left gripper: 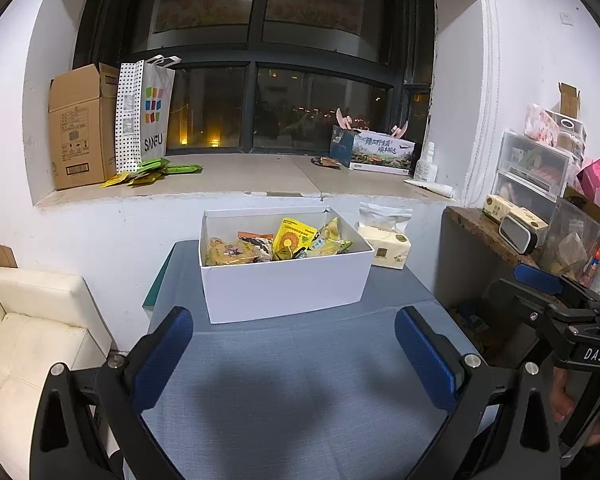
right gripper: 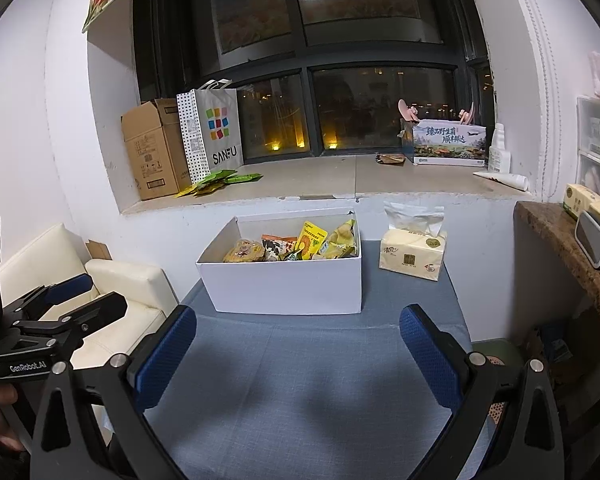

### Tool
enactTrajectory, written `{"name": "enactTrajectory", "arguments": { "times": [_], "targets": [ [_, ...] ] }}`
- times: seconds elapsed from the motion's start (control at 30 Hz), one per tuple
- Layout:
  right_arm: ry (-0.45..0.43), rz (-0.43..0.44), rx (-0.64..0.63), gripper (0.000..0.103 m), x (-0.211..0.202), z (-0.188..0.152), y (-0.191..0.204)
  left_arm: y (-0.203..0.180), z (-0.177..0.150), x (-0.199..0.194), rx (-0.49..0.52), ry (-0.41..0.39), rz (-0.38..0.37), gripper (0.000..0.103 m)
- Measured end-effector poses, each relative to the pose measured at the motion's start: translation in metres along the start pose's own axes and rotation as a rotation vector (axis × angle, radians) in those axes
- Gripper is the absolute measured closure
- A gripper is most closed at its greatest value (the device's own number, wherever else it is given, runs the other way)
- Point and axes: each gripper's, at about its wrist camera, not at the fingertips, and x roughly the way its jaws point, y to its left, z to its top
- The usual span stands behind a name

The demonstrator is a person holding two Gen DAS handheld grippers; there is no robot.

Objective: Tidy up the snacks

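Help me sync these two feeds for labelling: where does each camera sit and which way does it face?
Left wrist: on the left hand-held gripper, facing the white snack box and windowsill; the right hand-held gripper and a hand show at right.
Right wrist: on the right hand-held gripper, facing likewise; the left one and a hand show at left.
Shared: box, tissue pack, SANFU bag, blue tablecloth.

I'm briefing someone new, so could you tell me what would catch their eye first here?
A white box full of bright snack packets sits mid-table on the blue cloth. Both grippers, left and right, hover open and empty before it. Behind, green packets lie loose on the windowsill.
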Motion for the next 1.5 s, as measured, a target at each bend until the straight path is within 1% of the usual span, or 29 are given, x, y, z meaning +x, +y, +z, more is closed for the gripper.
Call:
{"name": "enactTrajectory", "arguments": {
  "times": [0.67, 1.5],
  "targets": [
    [-0.004, 0.004, -0.004, 0.000, -0.0014, -0.0010, 0.0031, -0.0075, 0.0016, 0.0018, 0.005, 0.001, -0.005, 0.000],
    [0.000, 0.007, -0.009, 0.000, -0.0004, -0.0023, 0.0051, -0.0048, 0.0004, 0.0010, 0.007, 0.003, -0.004, 0.000]
  ]
}}
